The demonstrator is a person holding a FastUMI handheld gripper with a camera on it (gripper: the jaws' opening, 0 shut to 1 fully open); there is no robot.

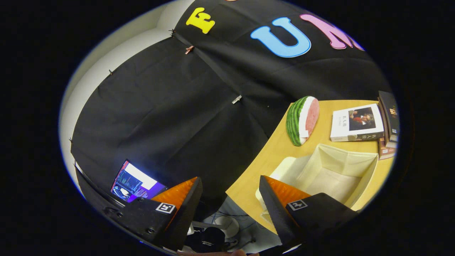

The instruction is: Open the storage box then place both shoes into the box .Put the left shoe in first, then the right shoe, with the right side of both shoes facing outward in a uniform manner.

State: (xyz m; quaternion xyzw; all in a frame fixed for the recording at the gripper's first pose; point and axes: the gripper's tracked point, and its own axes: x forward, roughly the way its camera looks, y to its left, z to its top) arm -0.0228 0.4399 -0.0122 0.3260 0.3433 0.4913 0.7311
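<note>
gripper (231,199) | jaws spread wide (nothing between them) | tilted

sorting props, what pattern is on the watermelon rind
Green stripes, light and dark, on the watermelon; gripper view.

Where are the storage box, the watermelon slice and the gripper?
storage box (350,156): gripper view, inner back wall, box open.
watermelon slice (294,121): gripper view, striped rind.
gripper (230,188): gripper view, midway between fingertips; fingers apart, holding nothing.

Square tag markers on both fingers (185,206)
</note>
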